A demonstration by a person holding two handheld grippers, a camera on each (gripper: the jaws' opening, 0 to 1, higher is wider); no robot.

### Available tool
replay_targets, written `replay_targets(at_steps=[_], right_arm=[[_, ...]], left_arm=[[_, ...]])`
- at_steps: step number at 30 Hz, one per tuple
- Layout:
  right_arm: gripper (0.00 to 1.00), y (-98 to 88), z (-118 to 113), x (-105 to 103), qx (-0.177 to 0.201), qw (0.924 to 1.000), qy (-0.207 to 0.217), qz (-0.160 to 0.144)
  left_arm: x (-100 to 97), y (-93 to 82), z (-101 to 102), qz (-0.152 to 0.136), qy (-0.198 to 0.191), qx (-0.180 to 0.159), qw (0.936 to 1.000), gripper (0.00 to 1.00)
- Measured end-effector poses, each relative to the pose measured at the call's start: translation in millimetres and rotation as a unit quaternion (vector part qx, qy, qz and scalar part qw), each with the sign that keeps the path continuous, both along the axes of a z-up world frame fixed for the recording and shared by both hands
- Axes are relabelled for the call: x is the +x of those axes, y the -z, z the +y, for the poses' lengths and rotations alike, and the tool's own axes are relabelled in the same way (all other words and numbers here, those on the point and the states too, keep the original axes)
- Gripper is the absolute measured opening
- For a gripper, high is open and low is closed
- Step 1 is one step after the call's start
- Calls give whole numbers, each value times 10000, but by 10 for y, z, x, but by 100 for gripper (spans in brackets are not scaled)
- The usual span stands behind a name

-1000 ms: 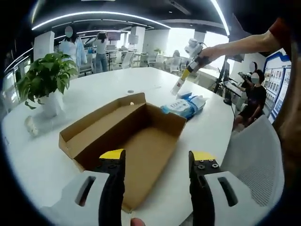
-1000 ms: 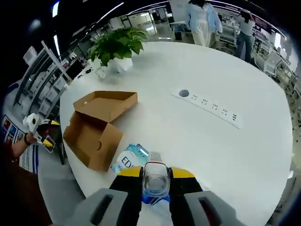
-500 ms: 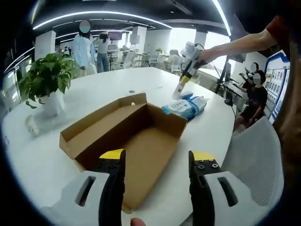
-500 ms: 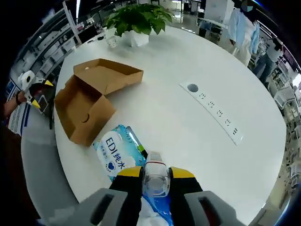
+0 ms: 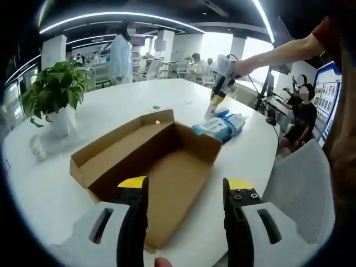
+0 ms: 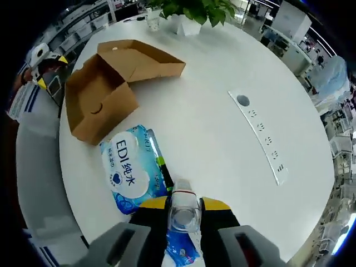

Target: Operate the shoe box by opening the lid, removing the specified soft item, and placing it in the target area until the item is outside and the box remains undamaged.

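The shoe box (image 5: 149, 161) sits open and empty on the white table (image 6: 211, 133), lid flap up. Beside it lies the wipes pack (image 6: 133, 169), already out, over which the right gripper (image 6: 183, 208) hovers with jaws together. The left gripper (image 5: 186, 189), jaws apart and empty, waits at the box's near edge; apparently only withdrawal is left.

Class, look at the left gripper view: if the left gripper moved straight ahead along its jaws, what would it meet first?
Most likely the open cardboard shoe box: the left gripper points at its empty inside, probably reaching the near flap first, though depth is unclear.
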State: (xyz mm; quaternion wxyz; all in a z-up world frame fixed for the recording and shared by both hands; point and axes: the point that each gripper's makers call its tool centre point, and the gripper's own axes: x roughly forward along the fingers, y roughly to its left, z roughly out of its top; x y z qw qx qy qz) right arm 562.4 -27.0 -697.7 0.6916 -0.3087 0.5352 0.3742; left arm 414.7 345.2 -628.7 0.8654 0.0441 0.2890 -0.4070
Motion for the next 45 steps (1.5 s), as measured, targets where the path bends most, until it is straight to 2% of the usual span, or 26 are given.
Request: replay_targets(at_steps=[13,19,26,34,38,45], right_arm=[[17,142,49,-24,-408,9942,-992,111],[17,125,49,-5,-647,9872,-1454,101],[17,167,80,15,-735,9801,-1840,96],[18,179,76,20,-801,9758,-2027,147],[19,221,68,-17,-916,9686,-2309,110],[20,222,73,-1,-899,9697,-2269,91]], left_arm=[[17,15,32,33,-40,20,10000,53],[17,20,42,42,-44,24,10000,53],[19,27,49,44,-45,40,10000,53],[23,31,59,44,-47,50,10000,53],[22,36,62,45,-45,58,10000,53],[21,39,80,49,-52,75,9999,53]])
